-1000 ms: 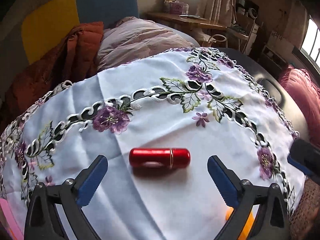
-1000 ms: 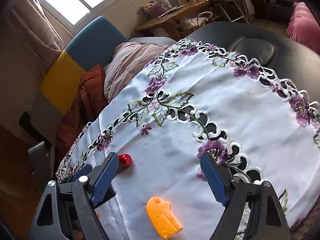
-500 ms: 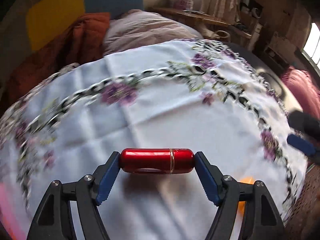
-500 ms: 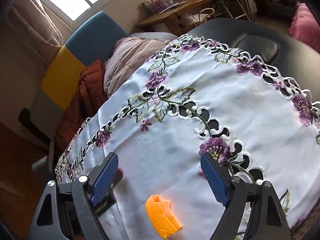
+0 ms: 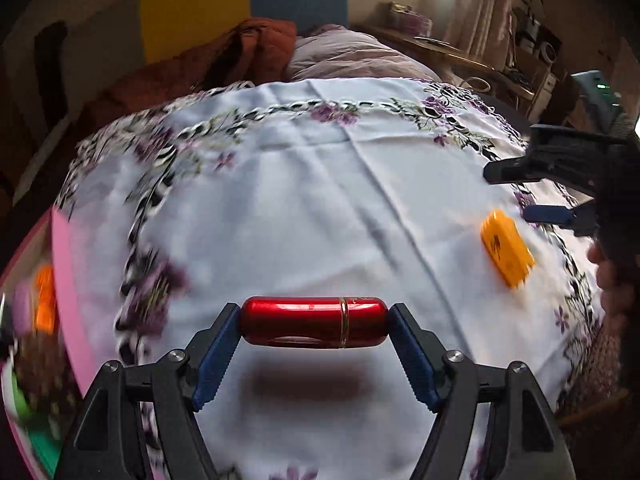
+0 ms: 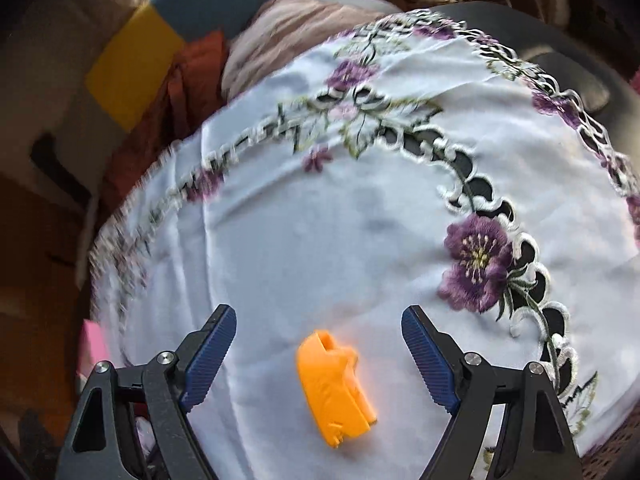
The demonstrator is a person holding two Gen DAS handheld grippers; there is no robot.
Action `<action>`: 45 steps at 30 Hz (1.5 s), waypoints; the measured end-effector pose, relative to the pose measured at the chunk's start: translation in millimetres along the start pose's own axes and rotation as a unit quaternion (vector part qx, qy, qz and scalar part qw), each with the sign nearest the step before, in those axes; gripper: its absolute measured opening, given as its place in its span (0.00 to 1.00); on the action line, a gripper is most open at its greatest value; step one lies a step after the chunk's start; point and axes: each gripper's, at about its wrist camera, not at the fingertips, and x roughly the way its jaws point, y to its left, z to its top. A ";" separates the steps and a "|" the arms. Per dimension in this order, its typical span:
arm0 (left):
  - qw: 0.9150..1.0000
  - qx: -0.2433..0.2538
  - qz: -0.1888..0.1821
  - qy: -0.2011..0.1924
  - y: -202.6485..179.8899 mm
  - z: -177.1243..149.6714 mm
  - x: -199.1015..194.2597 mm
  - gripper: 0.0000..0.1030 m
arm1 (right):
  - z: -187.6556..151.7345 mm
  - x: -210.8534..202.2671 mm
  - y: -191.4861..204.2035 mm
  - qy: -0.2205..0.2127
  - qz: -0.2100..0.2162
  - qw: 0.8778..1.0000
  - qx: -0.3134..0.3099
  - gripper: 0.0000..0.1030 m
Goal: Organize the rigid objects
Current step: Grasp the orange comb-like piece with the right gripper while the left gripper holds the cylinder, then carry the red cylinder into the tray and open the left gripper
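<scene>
My left gripper [image 5: 314,326] is shut endwise on a glossy red metal cylinder [image 5: 314,322] with a thin gold band. The cylinder hangs a little above the white embroidered tablecloth [image 5: 320,200], and its shadow lies below it. An orange plastic piece [image 6: 334,386] lies on the cloth between the spread fingers of my right gripper [image 6: 318,354], which is open and does not touch it. In the left wrist view the same orange piece [image 5: 506,248] lies at the right, with the right gripper's fingers [image 5: 548,214] just beyond it.
A pink-rimmed box [image 5: 60,280] holding orange, green and other items stands at the cloth's left edge. Behind the table are a yellow and blue chair back [image 5: 240,4], a rust blanket [image 5: 248,52] and a grey quilt. A person's hand [image 5: 612,280] shows at the right.
My left gripper closed on the red cylinder, lifted it off the cloth and carried it left toward the pink box. My right gripper came down over the orange piece, still open.
</scene>
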 end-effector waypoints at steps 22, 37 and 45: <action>0.997 -0.019 -0.016 -0.075 20.6 -28.5 -62.6 0.74 | -36.5 27.8 83.1 0.047 -0.030 0.978 -0.203 0.26; 0.991 -0.048 0.009 -0.125 46.7 -32.8 -110.9 0.74 | -52.0 50.4 103.7 0.042 -0.047 0.960 -0.274 0.28; 0.990 -0.067 0.012 -0.125 59.9 -39.3 -116.1 0.74 | -52.2 53.3 105.5 0.041 -0.048 0.959 -0.276 0.29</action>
